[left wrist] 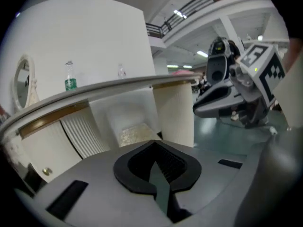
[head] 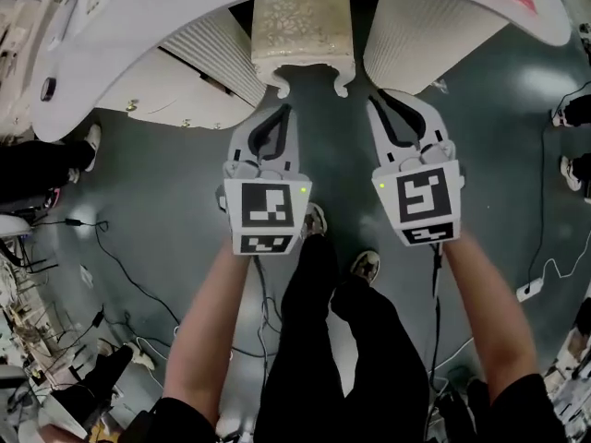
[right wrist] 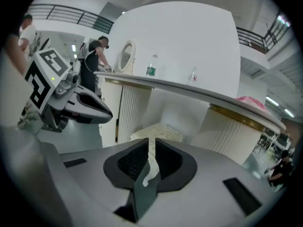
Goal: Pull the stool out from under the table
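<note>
The stool [head: 302, 26] has a cream patterned cushion and curled white legs. It stands in the gap of the white curved table [head: 185, 17], most of its seat under the tabletop. My left gripper [head: 283, 111] hangs just in front of the stool's left leg, shut and holding nothing. Near the right leg my right gripper [head: 375, 101] is also shut and empty. In the left gripper view the closed jaws [left wrist: 154, 144] point at the stool [left wrist: 129, 134]. The right gripper view shows that gripper [right wrist: 147, 144] aimed at the cushion [right wrist: 158, 133].
Ribbed white table pedestals [head: 217, 49] [head: 425, 35] flank the stool. A bottle [right wrist: 151, 69] and an oval mirror [right wrist: 126, 56] stand on the tabletop. Cables [head: 120, 266] trail over the dark floor. Other people's feet [head: 572, 113] are at the right edge, my own legs [head: 323, 340] below.
</note>
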